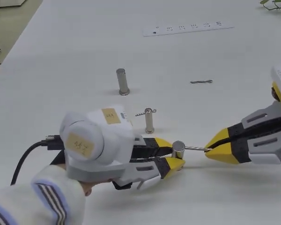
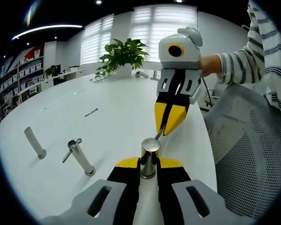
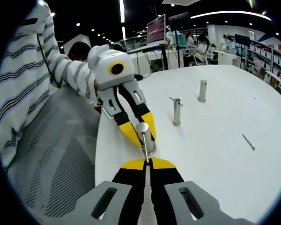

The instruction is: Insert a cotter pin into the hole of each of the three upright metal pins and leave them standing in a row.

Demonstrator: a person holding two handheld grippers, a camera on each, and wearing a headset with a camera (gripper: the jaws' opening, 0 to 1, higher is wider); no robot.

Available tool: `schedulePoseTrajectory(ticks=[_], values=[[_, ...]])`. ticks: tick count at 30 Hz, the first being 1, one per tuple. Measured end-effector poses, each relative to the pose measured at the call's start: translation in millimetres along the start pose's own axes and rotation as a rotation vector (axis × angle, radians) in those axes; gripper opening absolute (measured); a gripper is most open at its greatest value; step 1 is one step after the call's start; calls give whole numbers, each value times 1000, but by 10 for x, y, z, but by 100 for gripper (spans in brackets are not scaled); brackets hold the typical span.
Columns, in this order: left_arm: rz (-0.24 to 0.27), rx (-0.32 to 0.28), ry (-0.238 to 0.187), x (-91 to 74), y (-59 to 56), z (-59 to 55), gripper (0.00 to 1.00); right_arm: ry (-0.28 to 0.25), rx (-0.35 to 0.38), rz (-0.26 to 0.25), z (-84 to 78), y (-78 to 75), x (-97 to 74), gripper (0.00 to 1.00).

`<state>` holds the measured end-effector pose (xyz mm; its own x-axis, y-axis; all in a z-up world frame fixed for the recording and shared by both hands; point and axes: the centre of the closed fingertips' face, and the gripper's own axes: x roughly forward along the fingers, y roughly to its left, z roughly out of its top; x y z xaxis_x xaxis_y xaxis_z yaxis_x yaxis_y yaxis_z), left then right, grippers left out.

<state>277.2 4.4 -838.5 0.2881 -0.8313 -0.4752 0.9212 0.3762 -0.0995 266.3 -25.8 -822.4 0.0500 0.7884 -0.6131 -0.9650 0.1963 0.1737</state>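
My left tool [image 1: 174,155] clamps the nearest metal pin [image 1: 178,146]; my right tool [image 1: 210,150], at its 3 o'clock, grips a cotter pin [image 1: 195,149].

near pin [image 1: 178,150] upright in left gripper [image 1: 172,155] | cotter pin [image 1: 195,149] level in right gripper [image 1: 210,149], tip at its head | beyond: middle pin [image 1: 149,121] cottered, far pin [image 1: 122,82] bare

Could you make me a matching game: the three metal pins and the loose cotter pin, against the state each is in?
1 near pin
2 middle pin
3 far pin
4 loose cotter

A lying on table
B fitted cotter through its top
C standing bare
D in left gripper; right gripper holds another cotter at its top

Pairs: 1-D, 2-B, 3-C, 4-A
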Motion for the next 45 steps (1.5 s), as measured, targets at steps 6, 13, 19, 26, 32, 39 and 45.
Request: schedulePoseTrajectory(ticks=[6, 13, 19, 26, 32, 39, 45], values=[[0, -2, 2, 0, -1, -3, 12, 3, 22, 1, 66, 32, -59, 4], [0, 5, 8, -5, -6, -8, 11, 13, 30, -5, 70, 56, -46, 4], [2, 10, 10, -4, -9, -9, 11, -2, 54, -12, 59, 64, 15, 4], [1, 6, 11, -2, -14, -16, 11, -25, 62, -3, 142, 73, 121, 4], [-1, -5, 6, 8, -26, -13, 12, -28, 50, 3, 228, 88, 202, 4], [5, -20, 5, 7, -25, -16, 12, -34, -30, -2, 227, 72, 207, 5], [15, -36, -4, 7, -23, -16, 12, -23, -18, -7, 185, 57, 116, 6]])
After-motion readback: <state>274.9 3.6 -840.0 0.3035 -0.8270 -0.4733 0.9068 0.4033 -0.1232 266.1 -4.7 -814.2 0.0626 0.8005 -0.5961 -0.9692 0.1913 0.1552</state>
